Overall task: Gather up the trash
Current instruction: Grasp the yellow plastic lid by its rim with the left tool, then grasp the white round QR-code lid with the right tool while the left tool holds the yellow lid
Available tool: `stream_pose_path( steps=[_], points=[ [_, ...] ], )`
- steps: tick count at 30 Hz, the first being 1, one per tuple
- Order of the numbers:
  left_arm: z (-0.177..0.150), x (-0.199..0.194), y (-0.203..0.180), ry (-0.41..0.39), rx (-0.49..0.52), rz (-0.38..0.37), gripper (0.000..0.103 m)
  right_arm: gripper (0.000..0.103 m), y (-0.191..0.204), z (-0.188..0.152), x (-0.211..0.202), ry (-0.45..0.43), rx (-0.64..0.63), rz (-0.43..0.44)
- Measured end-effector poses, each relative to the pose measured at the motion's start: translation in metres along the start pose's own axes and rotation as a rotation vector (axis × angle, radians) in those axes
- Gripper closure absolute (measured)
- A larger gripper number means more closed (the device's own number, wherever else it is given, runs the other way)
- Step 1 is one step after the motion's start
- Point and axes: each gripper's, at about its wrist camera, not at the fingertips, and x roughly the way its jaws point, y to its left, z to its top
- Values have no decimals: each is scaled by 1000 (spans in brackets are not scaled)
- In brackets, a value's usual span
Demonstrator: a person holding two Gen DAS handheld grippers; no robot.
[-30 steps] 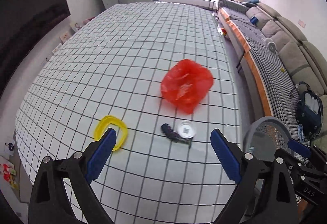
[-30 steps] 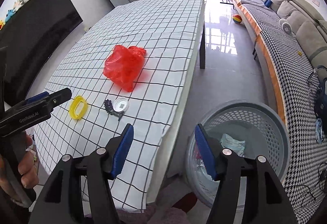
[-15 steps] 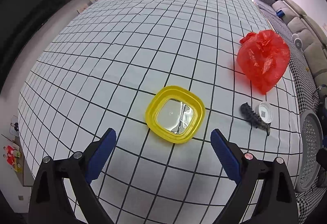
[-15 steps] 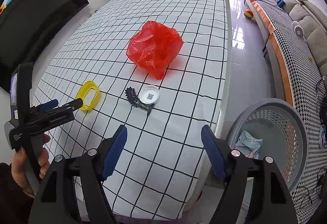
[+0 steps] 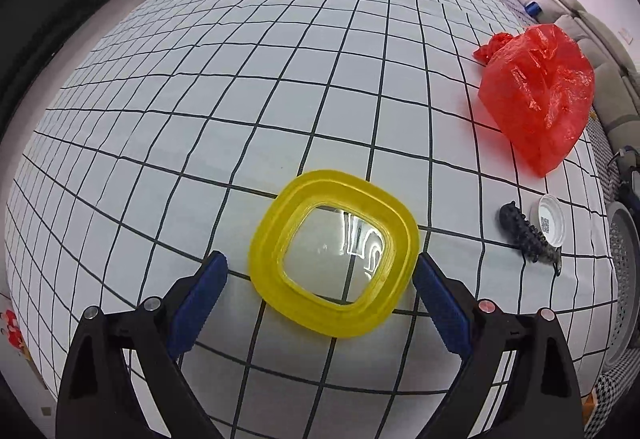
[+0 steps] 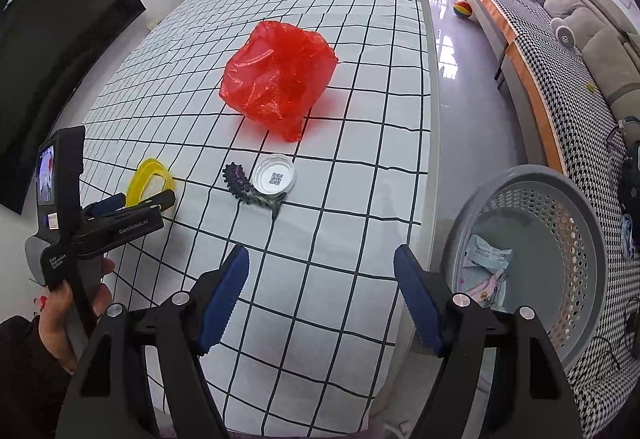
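A yellow square lid (image 5: 332,183) with a clear middle lies flat on the checked tablecloth. My left gripper (image 5: 320,263) hangs open just above it, one blue finger on either side, and the pads do not press on it. From the right wrist view, the left gripper (image 6: 146,197) sits at the lid (image 6: 150,175). A crumpled red plastic bag (image 6: 280,79) lies further back. In front of it are a black toothed clip (image 6: 244,187) and a white cap (image 6: 274,179) with a code label. My right gripper (image 6: 320,253) stands open and empty over the near table edge.
A grey perforated basket (image 6: 560,199) stands on the floor right of the table, with paper scraps (image 6: 486,263) inside. A long sofa (image 6: 568,51) runs along the right wall. A dark screen (image 6: 60,39) is on the left. A hand (image 6: 56,319) holds the left gripper.
The left gripper has swung left and come down onto the yellow lid, which now sits between its fingers. The right gripper has shifted from the basket over the table and its jaws have widened.
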Motion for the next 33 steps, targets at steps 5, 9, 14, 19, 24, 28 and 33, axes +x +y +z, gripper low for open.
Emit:
stream_pose_path(
  steps=[5,9,14,19,24,28,33],
  points=[
    [7,3,-2,-10,26,-15,30,31,3,1,6,0,9,-2],
    [11,-2,-1,-22,29,-21,31,31,8,5,11,-6,12,3],
    [18,-22,5,-55,34,-19,31,31,15,17,26,-9,29,10],
    [22,-43,9,-93,45,-25,31,31,25,33,49,-2,30,-5],
    [21,-55,9,-106,66,-47,31,31,39,45,73,22,0,-48],
    [20,-59,12,-109,71,-71,31,31,44,50,82,25,-2,-79],
    [19,-58,14,-103,76,-92,31,31,55,46,90,34,-37,-124]
  ],
)
